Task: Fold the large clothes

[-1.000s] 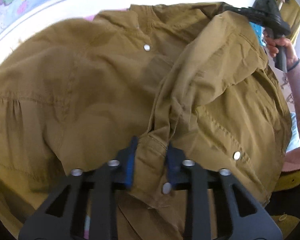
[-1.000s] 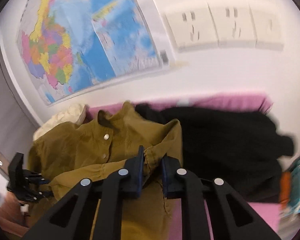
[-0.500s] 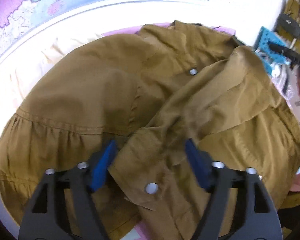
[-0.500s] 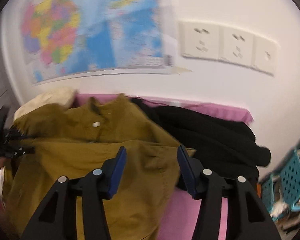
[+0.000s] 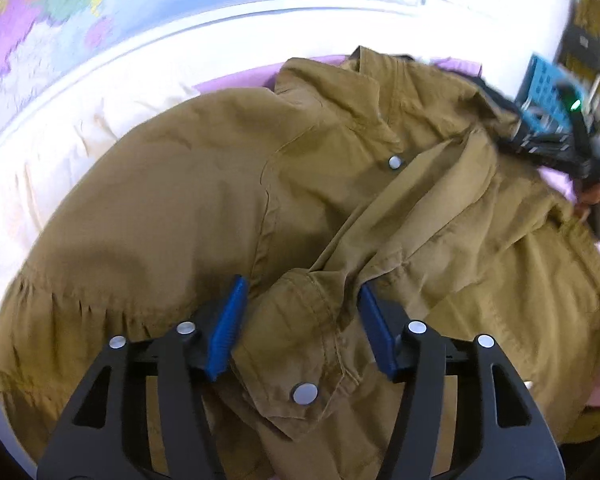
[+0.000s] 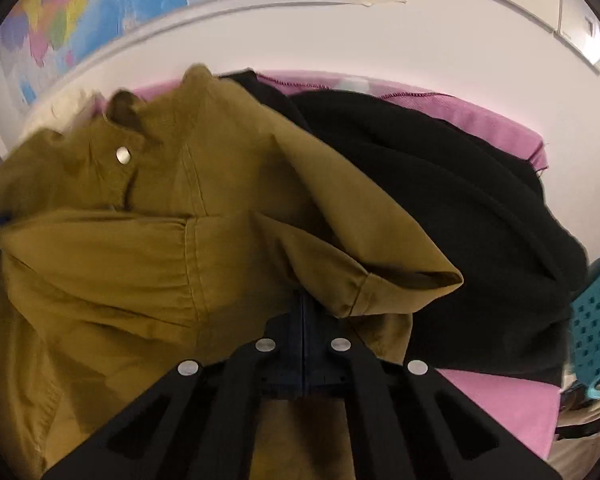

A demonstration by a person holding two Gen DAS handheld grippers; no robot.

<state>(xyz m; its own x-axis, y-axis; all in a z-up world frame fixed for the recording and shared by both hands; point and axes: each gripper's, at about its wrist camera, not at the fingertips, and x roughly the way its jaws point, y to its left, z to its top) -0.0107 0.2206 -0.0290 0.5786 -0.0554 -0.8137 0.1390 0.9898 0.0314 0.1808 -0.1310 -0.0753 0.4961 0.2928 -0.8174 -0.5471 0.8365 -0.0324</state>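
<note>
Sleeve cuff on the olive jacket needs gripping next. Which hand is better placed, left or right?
Left. The left gripper has its closing jaws straddling the cuff of the olive jacket, pads apart from the cloth. The right gripper is shut with nothing visibly pinched, under a different fold.

A mustard-brown cotton jacket with silver snap buttons (image 5: 204, 208) lies spread and rumpled, front up, across a pink-covered surface (image 6: 500, 404), its collar toward the wall. One sleeve is drawn across the chest, its snap-buttoned cuff (image 5: 300, 344) lying near the hem. A black knitted garment (image 6: 460, 216) lies beside it, touching its shoulder.
</note>
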